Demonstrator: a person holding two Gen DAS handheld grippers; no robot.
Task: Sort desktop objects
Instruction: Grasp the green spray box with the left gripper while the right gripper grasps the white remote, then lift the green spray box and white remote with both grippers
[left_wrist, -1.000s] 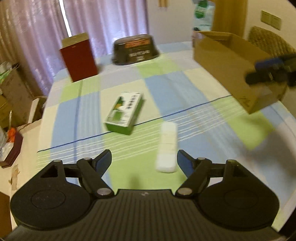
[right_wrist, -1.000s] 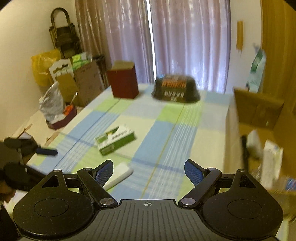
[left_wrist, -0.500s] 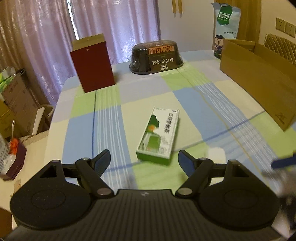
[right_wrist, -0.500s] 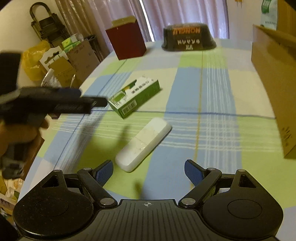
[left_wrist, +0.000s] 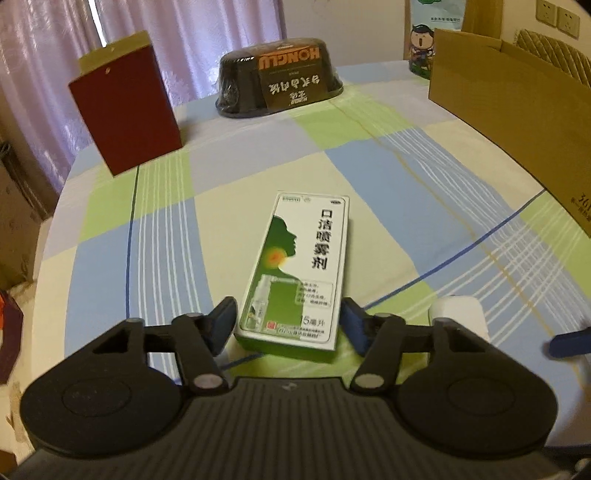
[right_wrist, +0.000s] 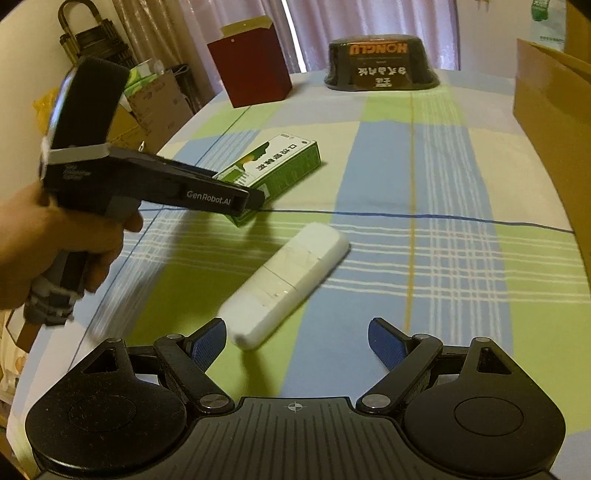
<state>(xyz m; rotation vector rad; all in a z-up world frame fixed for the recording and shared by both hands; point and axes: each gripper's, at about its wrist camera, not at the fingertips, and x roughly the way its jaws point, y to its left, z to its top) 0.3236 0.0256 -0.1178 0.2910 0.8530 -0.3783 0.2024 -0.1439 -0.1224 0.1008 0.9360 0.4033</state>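
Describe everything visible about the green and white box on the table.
The green and white box is a flat cardboard carton, closed, lying face up on the checked tablecloth. Its white top carries black Chinese characters, a green head silhouette and a spray bottle picture; its sides are green. Its near end sits between the open jaws of the left gripper, not visibly touched. The white remote lies apart, beside it.

Left wrist view: low, close behind flat green-and-white cardboard box (left_wrist: 301, 273), facing along checked-cloth worktop (left_wrist: 388, 173) toward curtains. Right wrist view: higher, farther right, close above white oblong plastic case (right_wrist: 284, 288). Shared: both items, dark red upright box (left_wrist: 125, 110), black oval tub (left_wrist: 279, 75).
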